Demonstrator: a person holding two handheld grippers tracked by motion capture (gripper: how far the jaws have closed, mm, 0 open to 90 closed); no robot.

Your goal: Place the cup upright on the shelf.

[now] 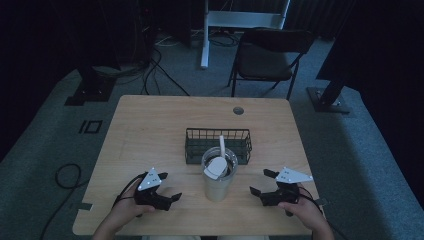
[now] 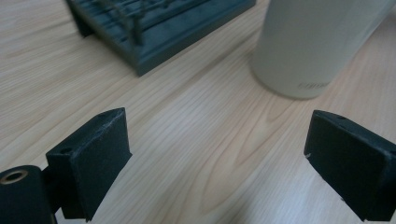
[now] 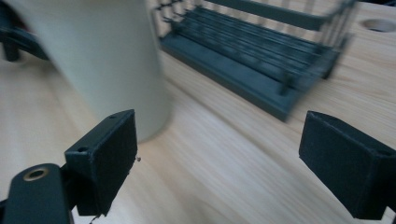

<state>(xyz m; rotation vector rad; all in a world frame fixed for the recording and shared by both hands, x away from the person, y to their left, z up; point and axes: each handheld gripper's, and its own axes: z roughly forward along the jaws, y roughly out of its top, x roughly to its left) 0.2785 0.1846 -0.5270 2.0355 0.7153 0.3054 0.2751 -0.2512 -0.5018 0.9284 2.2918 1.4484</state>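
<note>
A pale tumbler stands upright near the table's front middle, with a white spoon-like utensil resting in its mouth. Just behind it sits a dark wire basket. My left gripper lies open on the table to the tumbler's left, its jaws wide with bare wood between them. My right gripper is open at the tumbler's right, also holding nothing. In the left gripper view the tumbler and basket lie ahead. The right gripper view has the tumbler at left and the basket beyond.
The wooden table has a round cable hole at its back edge. A dark chair and stand bases sit on the carpet behind. Cables trail over the floor at the left.
</note>
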